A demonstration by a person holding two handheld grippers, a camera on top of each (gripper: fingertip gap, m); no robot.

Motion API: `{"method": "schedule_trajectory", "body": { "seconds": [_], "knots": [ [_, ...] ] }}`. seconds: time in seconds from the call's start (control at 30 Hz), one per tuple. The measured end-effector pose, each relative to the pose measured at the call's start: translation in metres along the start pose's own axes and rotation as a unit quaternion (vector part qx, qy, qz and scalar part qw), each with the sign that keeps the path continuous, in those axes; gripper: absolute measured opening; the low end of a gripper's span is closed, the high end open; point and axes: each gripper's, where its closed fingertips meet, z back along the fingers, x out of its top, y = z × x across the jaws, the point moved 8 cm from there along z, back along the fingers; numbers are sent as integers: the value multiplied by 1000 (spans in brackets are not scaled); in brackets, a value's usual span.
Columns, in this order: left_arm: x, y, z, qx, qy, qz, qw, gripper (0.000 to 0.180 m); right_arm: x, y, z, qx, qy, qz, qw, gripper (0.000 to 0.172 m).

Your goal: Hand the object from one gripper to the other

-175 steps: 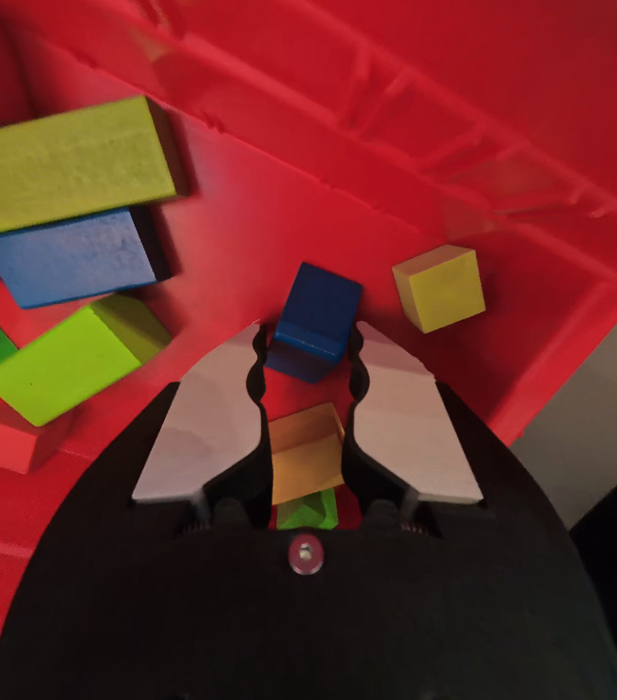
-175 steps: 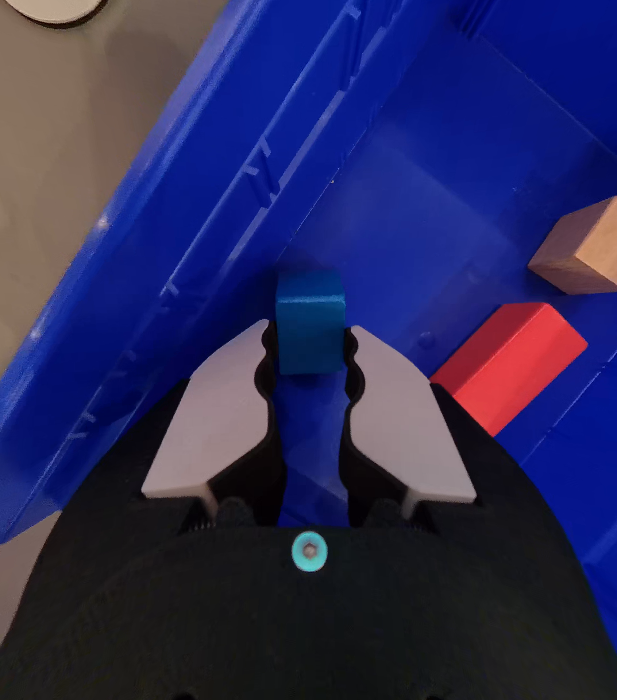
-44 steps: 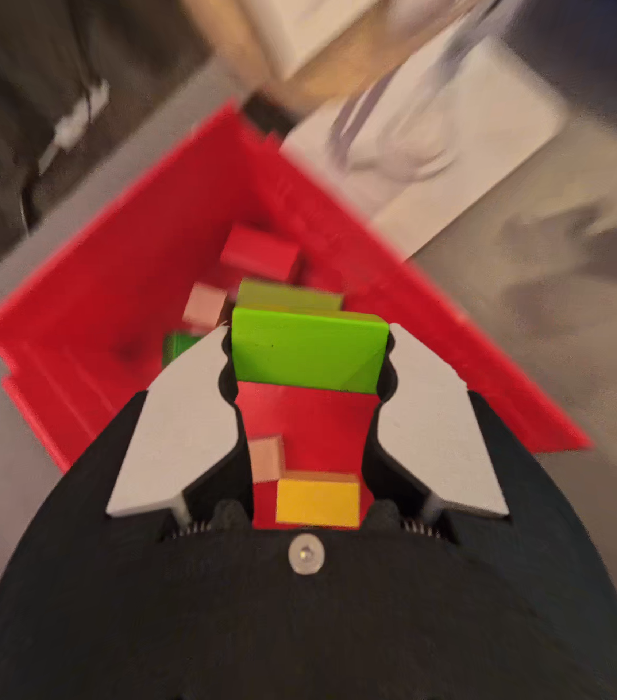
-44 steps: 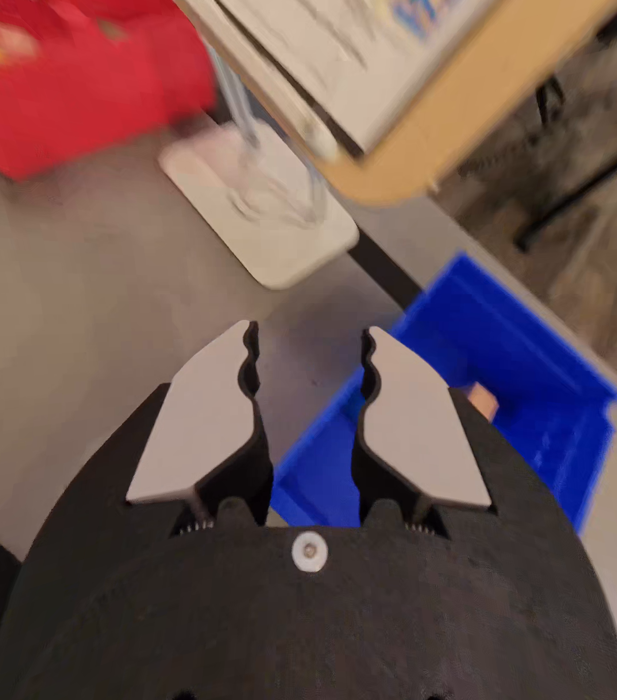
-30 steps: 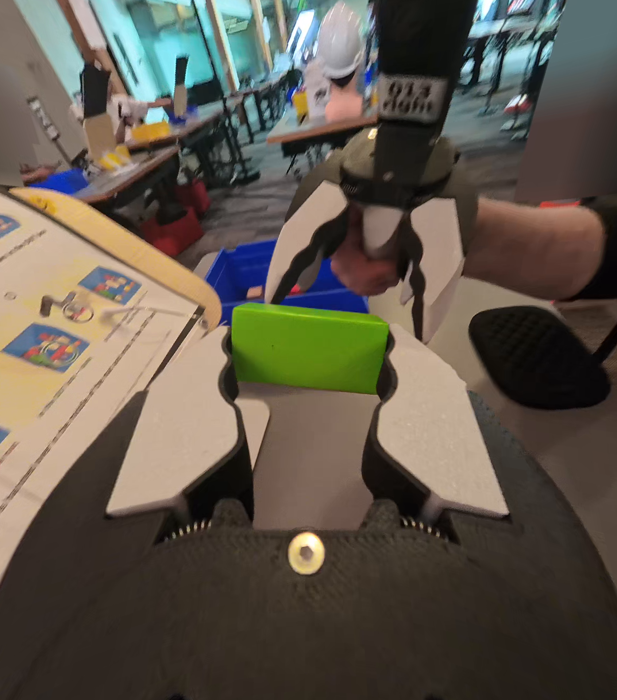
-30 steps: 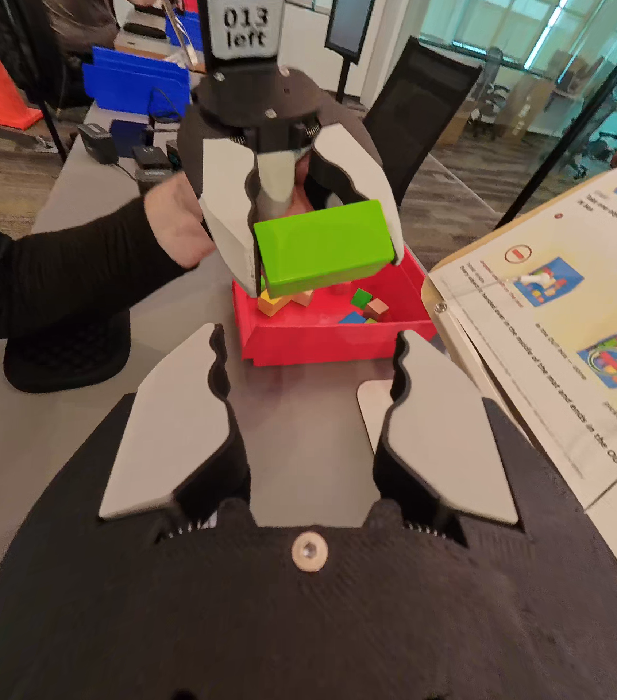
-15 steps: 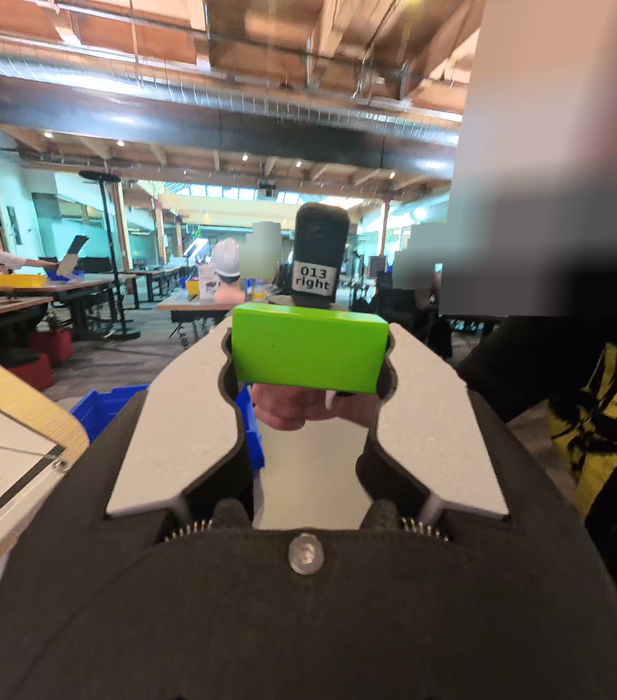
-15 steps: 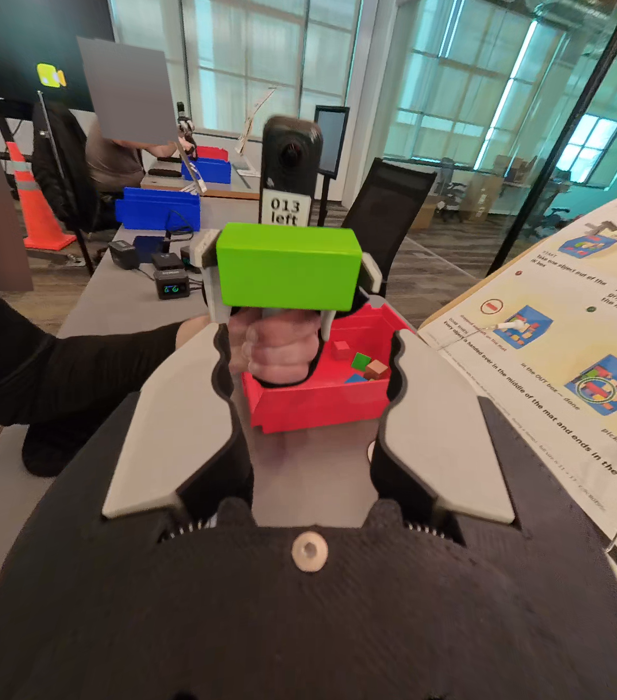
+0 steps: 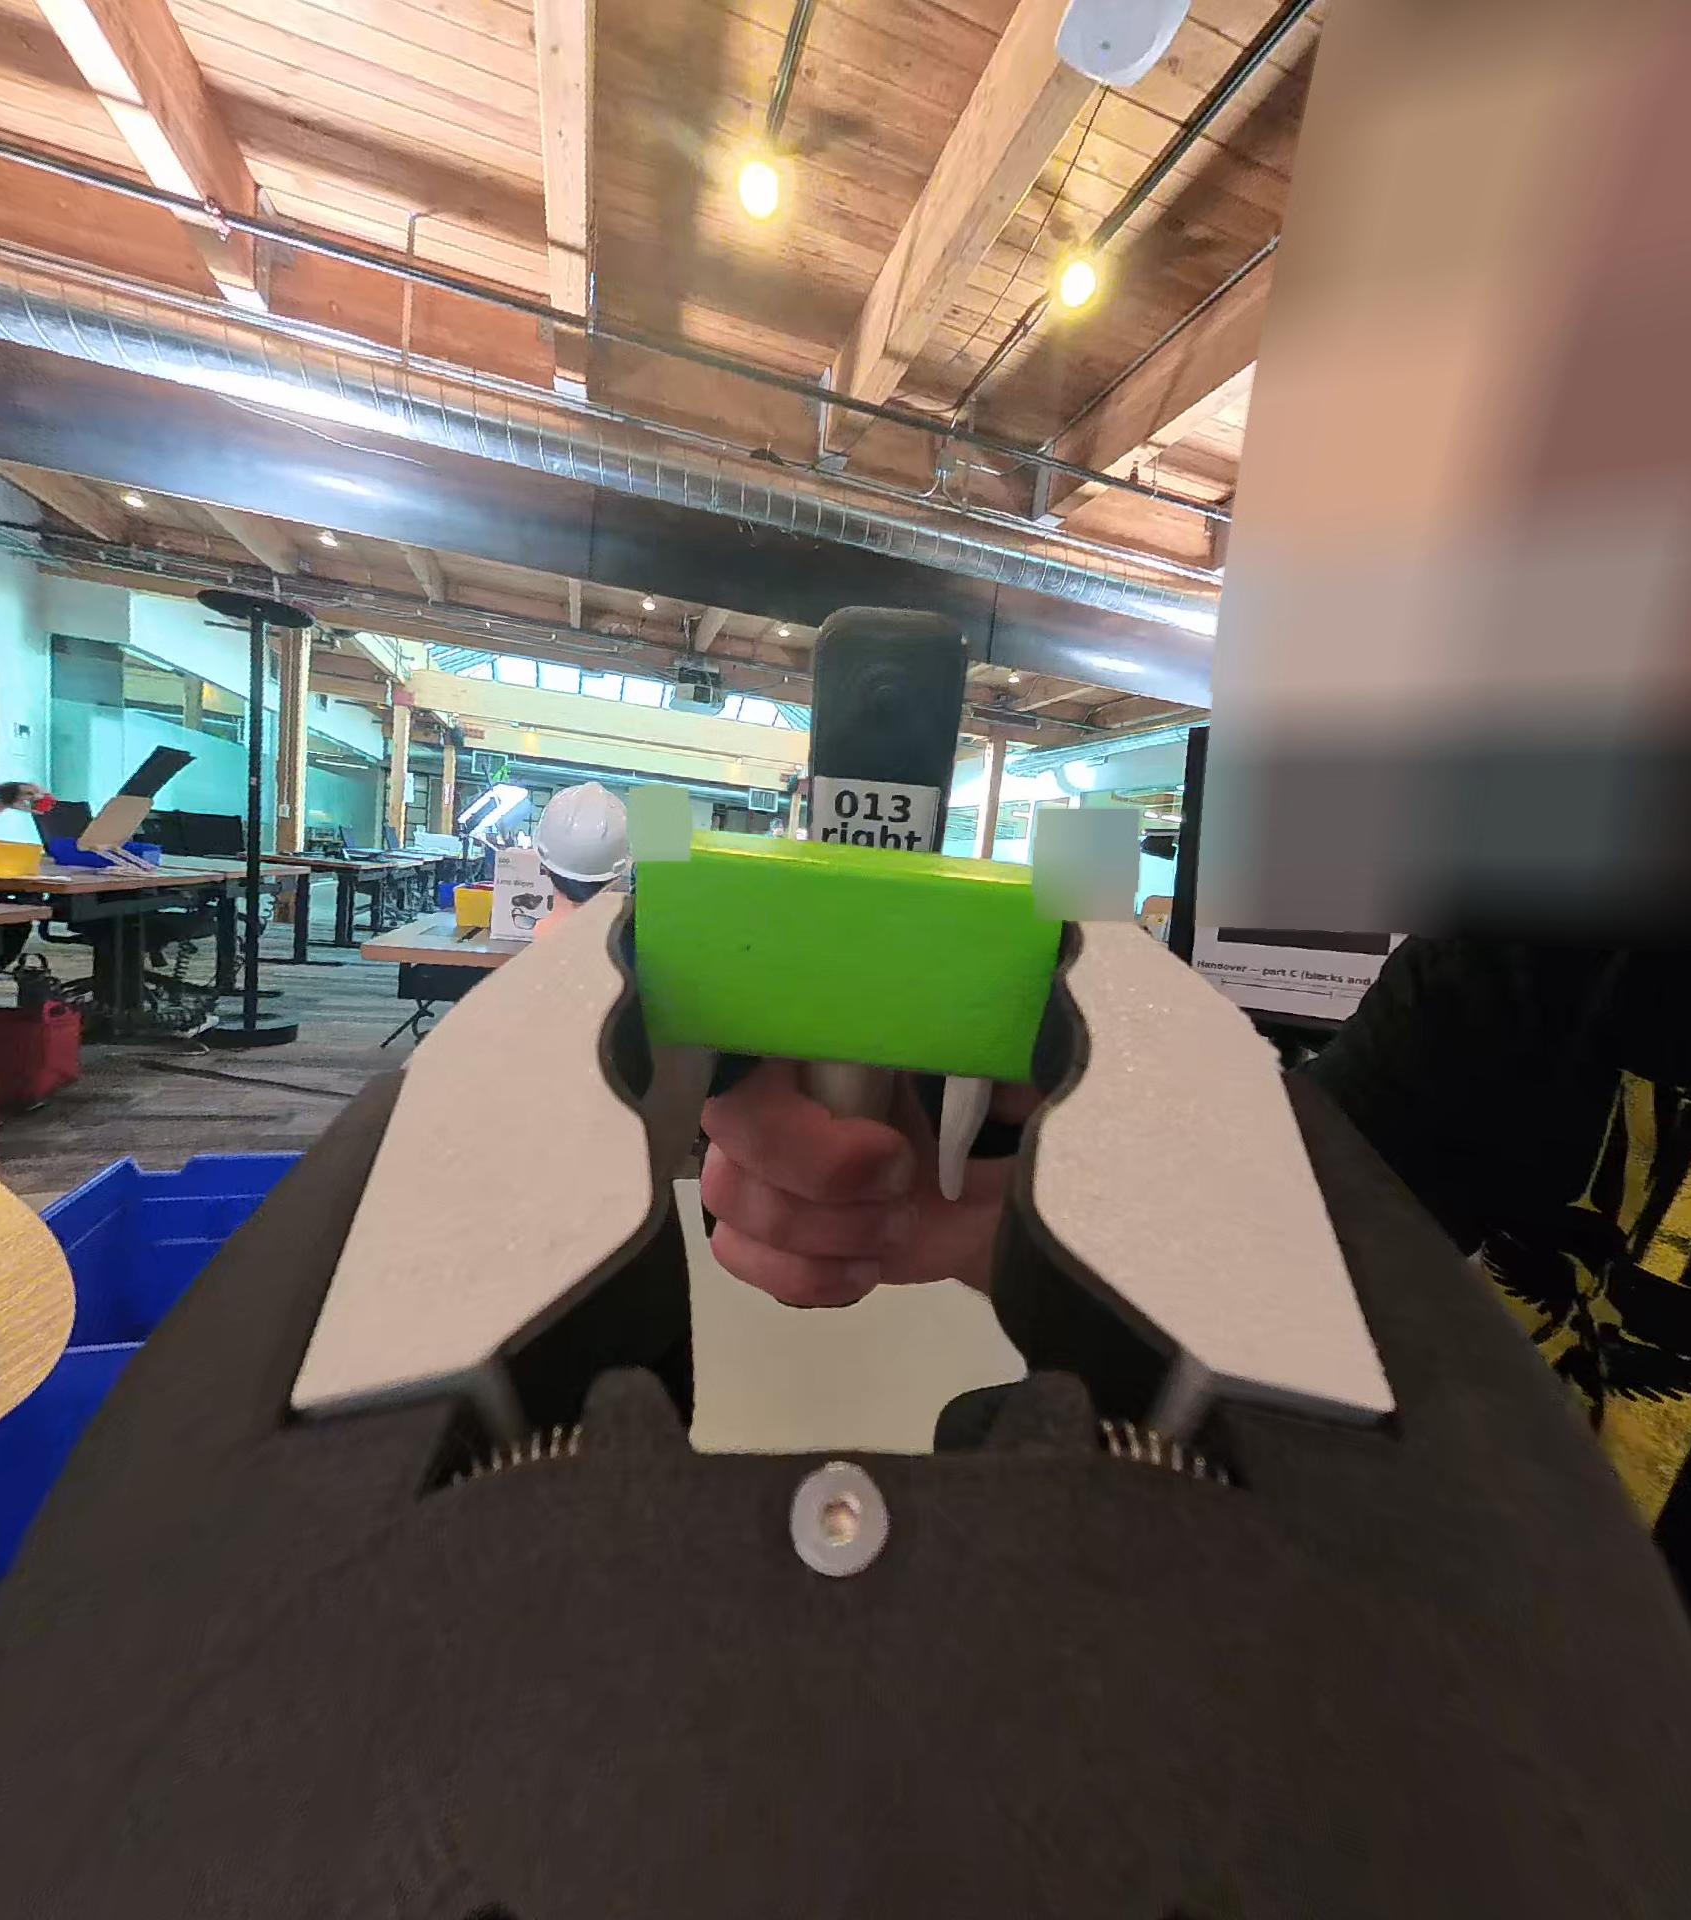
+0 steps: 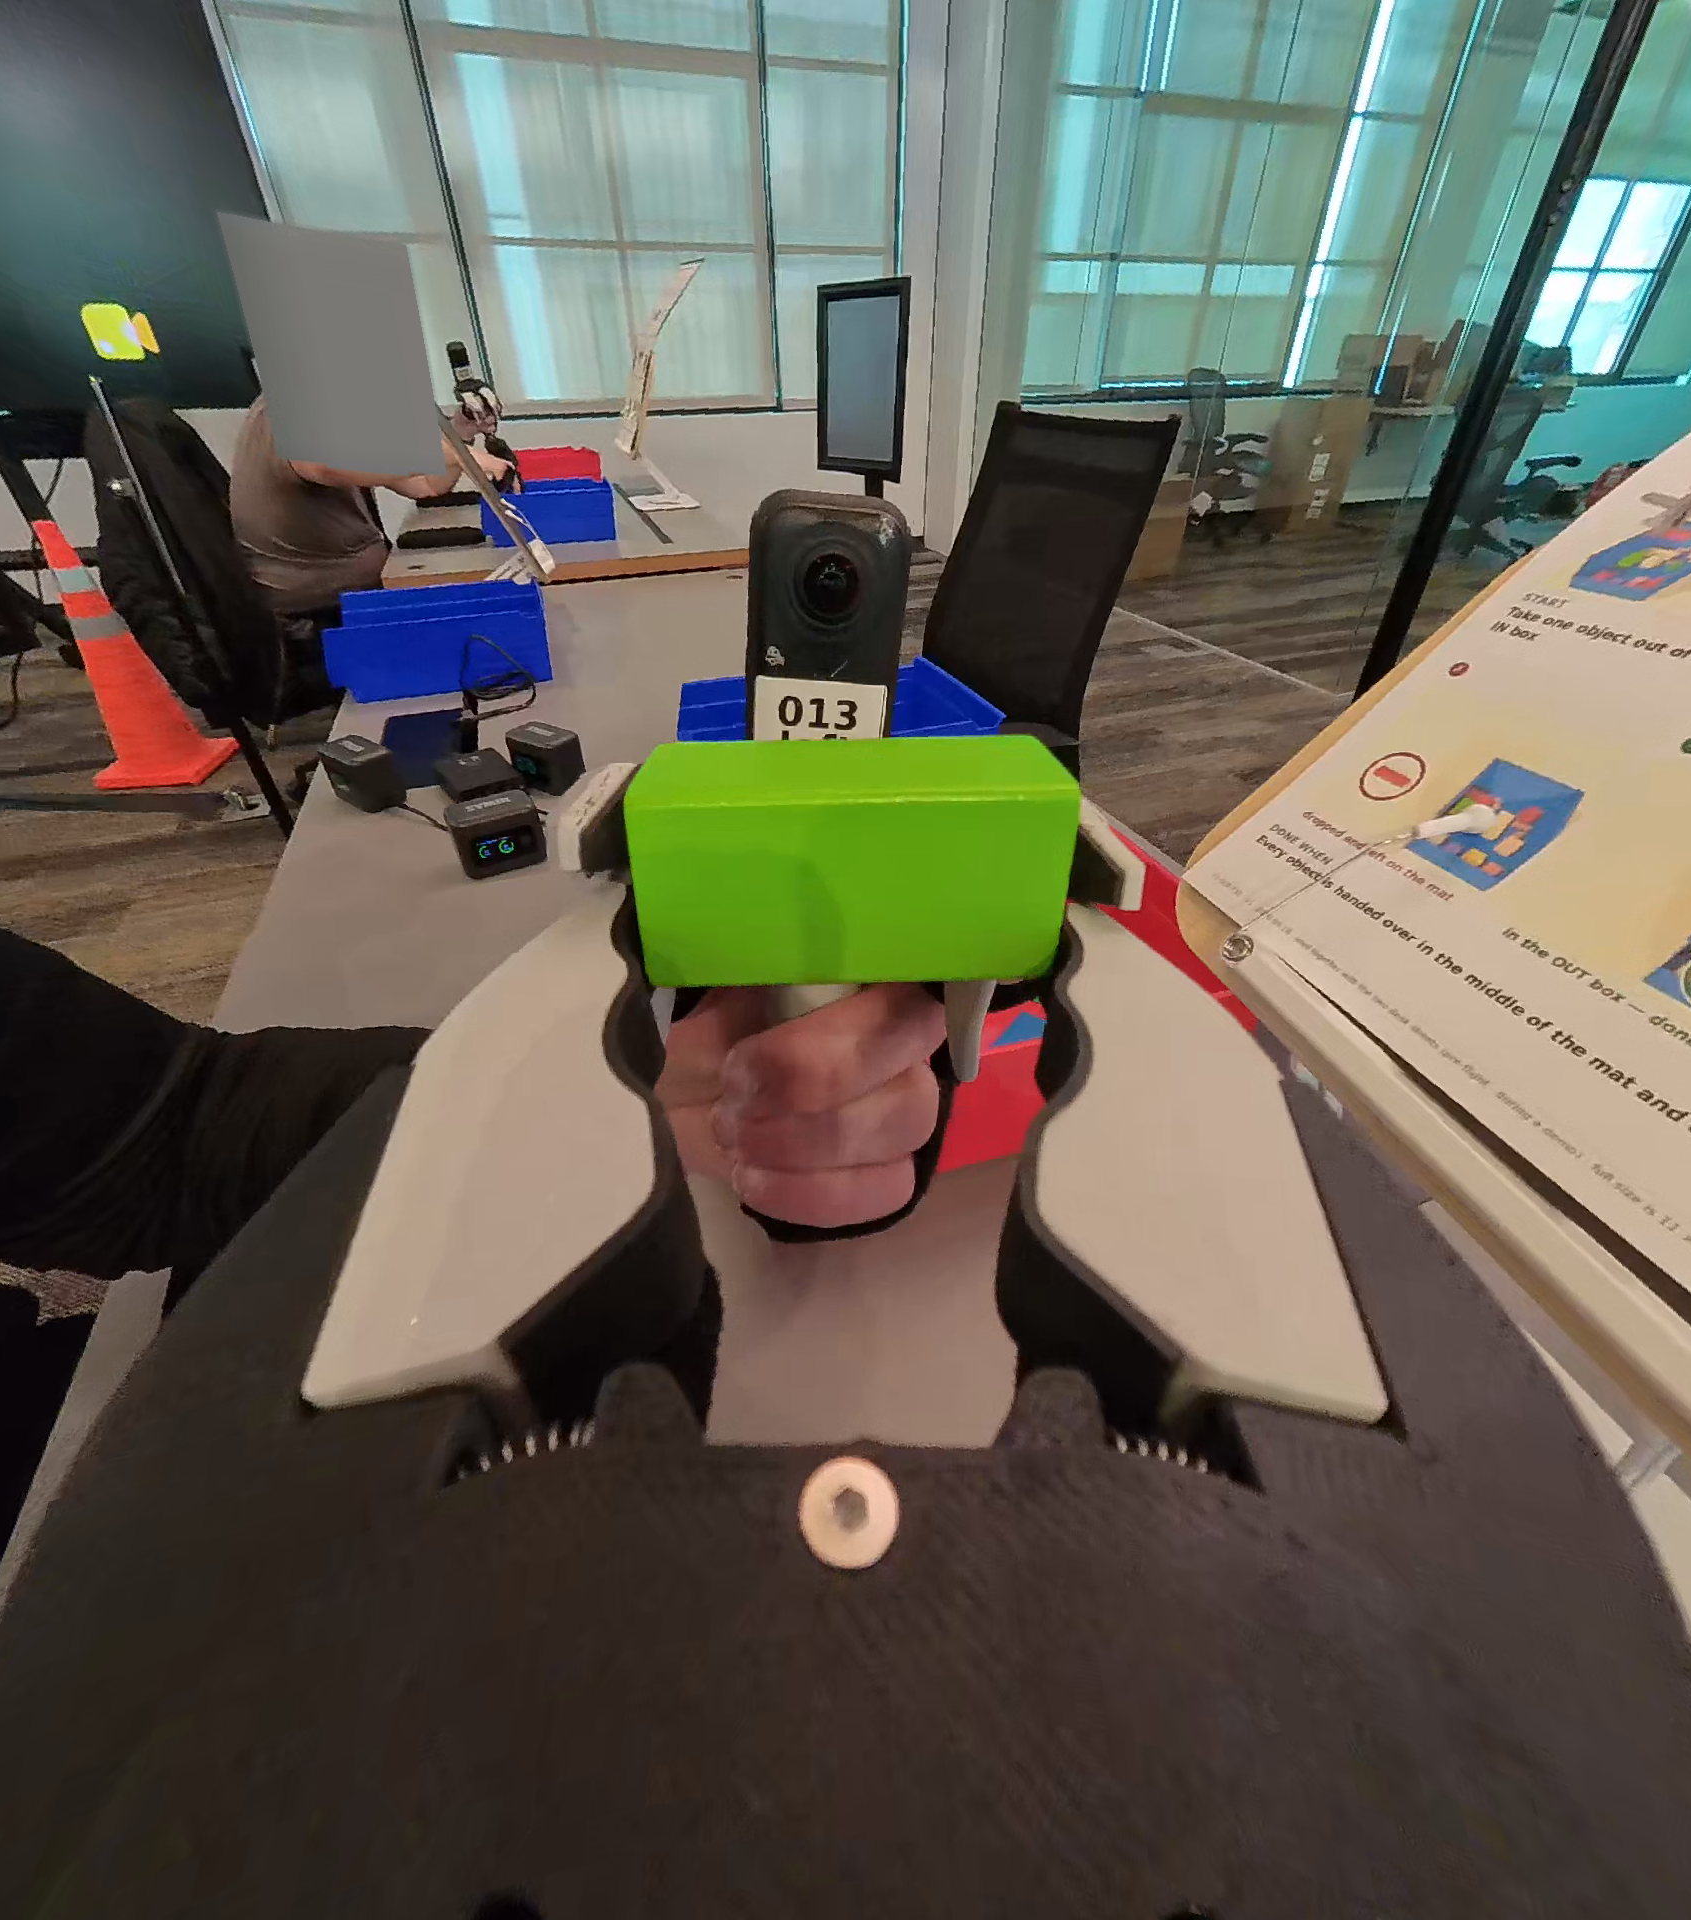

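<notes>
A bright green rectangular block [image 9: 841, 956] is held in the air between the two grippers, which face each other. My left gripper [image 9: 843, 966] is shut on it, with a pad on each short end. In the right wrist view the block [image 10: 851, 862] fills the middle, and the left gripper's fingertips [image 10: 594, 831] clamp its upper ends. My right gripper [image 10: 846, 940] has its pads against the lower part of the same two ends. From the left wrist view the block hides the right gripper's fingers; only its camera post [image 9: 888, 717] shows above it.
A red bin [image 10: 1002, 1101] with small blocks sits on the grey table [image 10: 373, 935] behind the left hand [image 10: 810, 1112]. A blue bin [image 9: 155, 1226] is at lower left. A slanted instruction board [image 10: 1547, 883] stands on the right. The person's torso [image 9: 1599, 1247] is close by. My two grippers' fingertips are within a few centimetres of each other.
The right gripper has moved in and narrowed its fingers from standing wide of the block to touching its ends. The left gripper has kept its hold on the block throughout.
</notes>
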Motion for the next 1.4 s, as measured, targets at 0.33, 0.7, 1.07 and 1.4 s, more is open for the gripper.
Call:
{"method": "schedule_trajectory", "body": {
  "seconds": [0.33, 0.7, 1.07, 1.4],
  "knots": [
    [27, -1, 22, 49, -7, -36, 998, 70, -3, -32, 64, -73, 101, 17, 992, 69],
    [56, 26, 107, 341, 236, -132, 900, 53, -142, -159, 259, -303, 535, -141, 776, 70],
    [33, 50, 199, 506, 441, -22, 741, 65, -217, -182, 267, -271, 614, -258, 695, 71],
    [-30, 81, 250, 524, 591, 53, 610, 78, -216, -180, 265, -273, 605, -261, 701, 77]
  ]
}}
